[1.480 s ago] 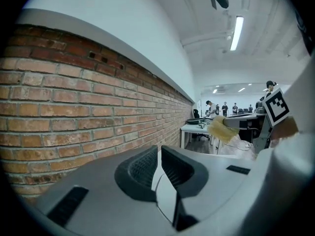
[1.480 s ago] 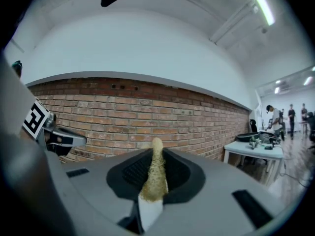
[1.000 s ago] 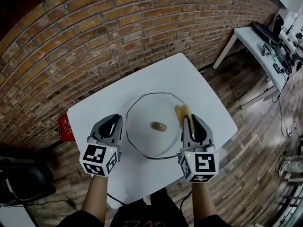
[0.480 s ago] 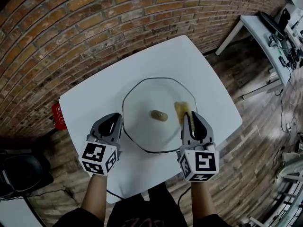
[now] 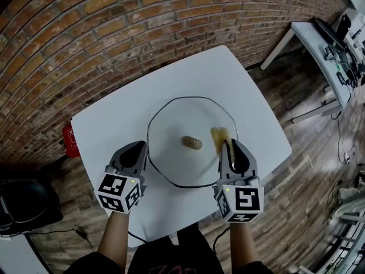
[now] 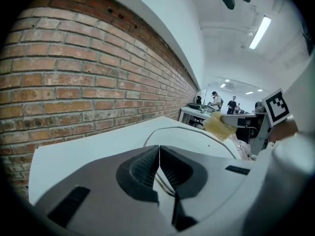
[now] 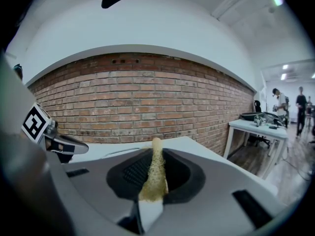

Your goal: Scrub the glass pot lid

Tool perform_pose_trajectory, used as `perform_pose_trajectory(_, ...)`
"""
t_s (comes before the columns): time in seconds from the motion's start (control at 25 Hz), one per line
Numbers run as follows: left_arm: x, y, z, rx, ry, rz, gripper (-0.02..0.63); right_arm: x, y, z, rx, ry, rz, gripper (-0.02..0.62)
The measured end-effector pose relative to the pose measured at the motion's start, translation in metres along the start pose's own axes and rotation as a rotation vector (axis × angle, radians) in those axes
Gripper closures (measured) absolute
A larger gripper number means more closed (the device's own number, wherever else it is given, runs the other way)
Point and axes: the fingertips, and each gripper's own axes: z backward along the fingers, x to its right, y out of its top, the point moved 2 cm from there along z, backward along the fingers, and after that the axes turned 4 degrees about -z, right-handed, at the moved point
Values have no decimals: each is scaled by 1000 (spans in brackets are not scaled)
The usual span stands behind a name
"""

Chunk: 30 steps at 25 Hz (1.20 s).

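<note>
Glass pot lid point(image 5: 177, 121) lies flat on the white table point(image 5: 239, 84), about mid-table and a little nearer the near edge than the far edge by the brick wall point(image 5: 114, 33). It reaches most of the way toward the table's left and right edges. Its dark rim runs unbroken all round.

At the lid's left rim sits the left gripper point(image 5: 140, 148). Its own view shows the pads drawn fully together, tip against tip. The rim's dark line passes just under them, and I cannot tell whether it is pinched. No thing shows between the pads.

The right gripper point(image 5: 230, 145) is over the lid's right side, clamped on a yellow sponge point(image 5: 219, 135) that is squeezed thin between the pads. The sponge's free end sticks out past the tips over the glass, between the right rim and the brown knob point(image 5: 191, 143) at the lid's centre. Whether it presses on the glass cannot be told.

As for progress, the glass looks clear and dry, with no suds or streaks, so the scrubbing seems at or near its start. Only the right side has the sponge near it. By my reading, the centre round the knob, the left half and the far arc are all left to do.
</note>
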Motion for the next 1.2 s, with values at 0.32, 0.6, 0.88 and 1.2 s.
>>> perform_pose_trajectory(0.32,-2,-15,-7,-45,-24,96,594,-1,1,-3,-5,6,8,537)
perform_pose_trajectory(0.6,-4,-25,-13,-70,-52,175,485,-3,4,-8,-7,15,22,537)
perform_pose_trajectory(0.88,-7,-37,-19,-94,-58,281,486,-6,7,-15,-12,30,35,537)
perform_pose_trajectory(1.2,-5,-42,-24,-102,-75,305,486,-8,10,-20,-10,31,40,537)
